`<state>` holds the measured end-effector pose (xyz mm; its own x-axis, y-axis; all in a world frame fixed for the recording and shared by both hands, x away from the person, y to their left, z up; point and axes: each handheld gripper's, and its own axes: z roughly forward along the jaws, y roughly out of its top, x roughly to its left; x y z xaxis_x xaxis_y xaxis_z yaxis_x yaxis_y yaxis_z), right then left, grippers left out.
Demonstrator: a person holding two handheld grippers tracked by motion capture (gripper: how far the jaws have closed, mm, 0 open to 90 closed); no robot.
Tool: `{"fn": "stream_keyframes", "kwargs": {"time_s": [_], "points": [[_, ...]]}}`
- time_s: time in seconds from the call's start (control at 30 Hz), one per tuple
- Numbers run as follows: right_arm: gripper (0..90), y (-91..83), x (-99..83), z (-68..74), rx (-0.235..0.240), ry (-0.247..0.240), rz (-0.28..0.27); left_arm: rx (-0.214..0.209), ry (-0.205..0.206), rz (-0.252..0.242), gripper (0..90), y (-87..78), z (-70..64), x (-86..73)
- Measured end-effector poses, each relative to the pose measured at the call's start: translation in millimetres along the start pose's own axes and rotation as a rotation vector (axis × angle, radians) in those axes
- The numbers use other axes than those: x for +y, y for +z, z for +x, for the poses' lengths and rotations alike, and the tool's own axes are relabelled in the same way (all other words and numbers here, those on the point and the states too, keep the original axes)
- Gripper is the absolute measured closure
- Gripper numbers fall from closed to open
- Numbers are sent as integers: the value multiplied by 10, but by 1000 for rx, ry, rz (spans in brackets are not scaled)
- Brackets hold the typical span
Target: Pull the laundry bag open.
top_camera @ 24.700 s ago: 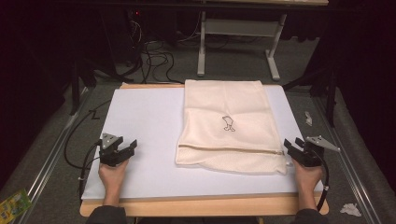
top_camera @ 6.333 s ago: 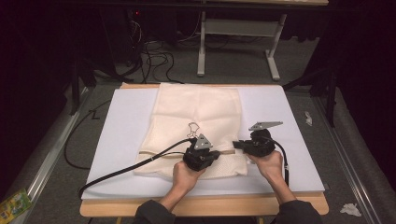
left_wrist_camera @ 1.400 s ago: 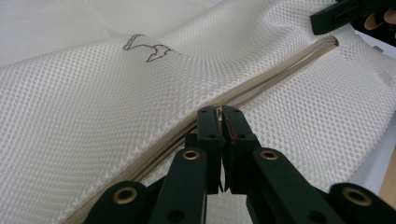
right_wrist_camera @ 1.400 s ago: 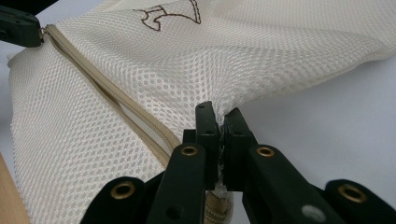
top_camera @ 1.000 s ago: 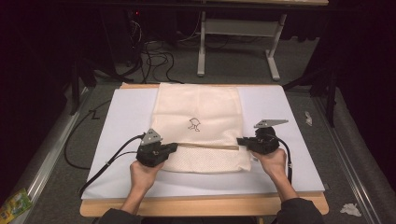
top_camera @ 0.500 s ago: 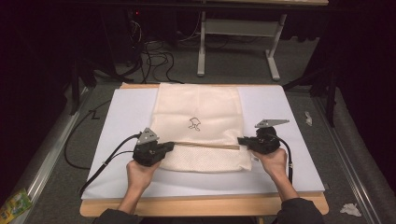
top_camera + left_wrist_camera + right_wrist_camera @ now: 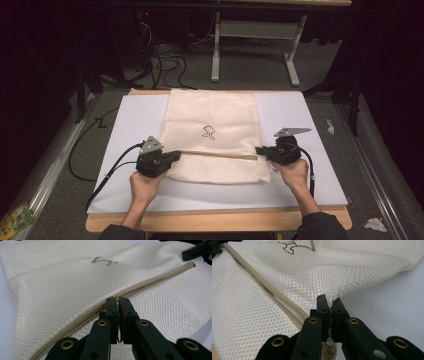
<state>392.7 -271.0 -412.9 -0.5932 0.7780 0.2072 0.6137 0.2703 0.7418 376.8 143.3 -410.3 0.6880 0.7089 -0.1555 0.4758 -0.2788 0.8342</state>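
A cream mesh bag [image 7: 212,120] with a small dark emblem [image 7: 208,131] lies flat on the white board [image 7: 310,115]. A tan zipper [image 7: 215,154] crosses its near part. My left gripper [image 7: 177,156] is at the zipper's left end. In the left gripper view its jaws [image 7: 117,300] are shut right on the zipper line [image 7: 155,280], and the pull itself is hidden between them. My right gripper [image 7: 258,150] is at the zipper's right end. There it [image 7: 329,301] is shut on a pinch of the bag's mesh edge [image 7: 337,265], beside the zipper [image 7: 262,287].
The board rests on a wooden table whose front edge [image 7: 215,220] runs under my forearms. Each gripper trails a black cable [image 7: 107,175]. Cables [image 7: 165,60] and a desk frame [image 7: 250,30] are on the floor beyond. Crumpled paper [image 7: 375,224] lies on the floor at the right.
Over the last second my left gripper has slid a little farther left along the zipper. The right gripper has stayed in place, still holding the bag.
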Motion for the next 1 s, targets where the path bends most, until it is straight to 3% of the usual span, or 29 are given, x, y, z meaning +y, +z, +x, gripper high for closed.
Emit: {"fn": "stream_keyframes", "kwargs": {"time_s": [1.0], "points": [[891,0,5,-23,-9,-5,11,77,-46,-14,874,-260,259,-87]]}}
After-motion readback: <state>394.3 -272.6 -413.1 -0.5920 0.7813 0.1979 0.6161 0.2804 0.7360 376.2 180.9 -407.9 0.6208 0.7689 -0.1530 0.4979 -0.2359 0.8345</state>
